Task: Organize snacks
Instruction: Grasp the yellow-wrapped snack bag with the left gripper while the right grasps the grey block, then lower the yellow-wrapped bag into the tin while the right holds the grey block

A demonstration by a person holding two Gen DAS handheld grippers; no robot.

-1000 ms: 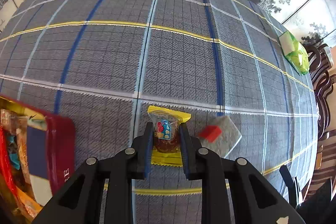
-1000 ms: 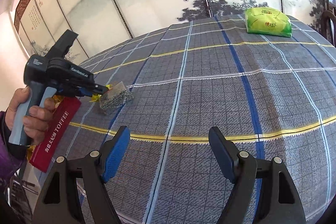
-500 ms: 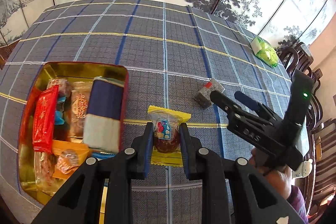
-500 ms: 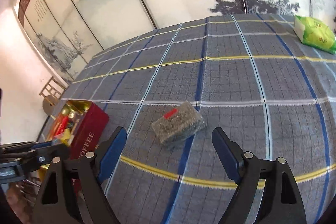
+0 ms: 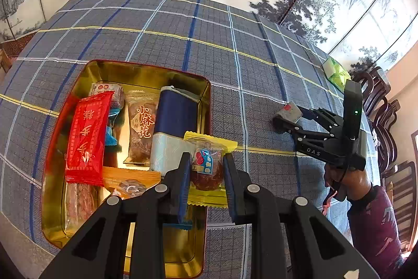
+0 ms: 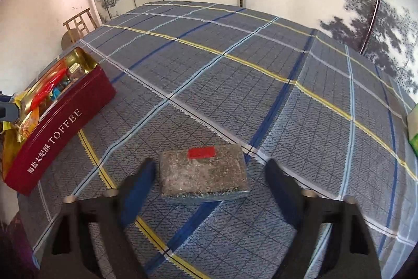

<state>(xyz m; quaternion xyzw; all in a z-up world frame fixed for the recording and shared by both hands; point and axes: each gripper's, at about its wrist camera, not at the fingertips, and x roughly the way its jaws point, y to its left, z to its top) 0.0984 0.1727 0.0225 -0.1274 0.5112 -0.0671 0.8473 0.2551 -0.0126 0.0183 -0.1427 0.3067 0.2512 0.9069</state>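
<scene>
My left gripper is shut on a yellow-wrapped snack and holds it above the right edge of the red toffee tin, which holds several packets. The tin also shows in the right wrist view at the left. My right gripper is open, its fingers either side of a grey sesame bar with a red label lying on the cloth. That bar and the right gripper show at the right of the left wrist view.
A plaid tablecloth covers the table. A green packet lies at the far right edge; it also shows in the right wrist view. Dark wooden chairs stand to the right. A wooden stool stands behind the table.
My left gripper has carried the yellow snack from the cloth to above the tin. My right gripper has swung down and closed in around the grey bar.
</scene>
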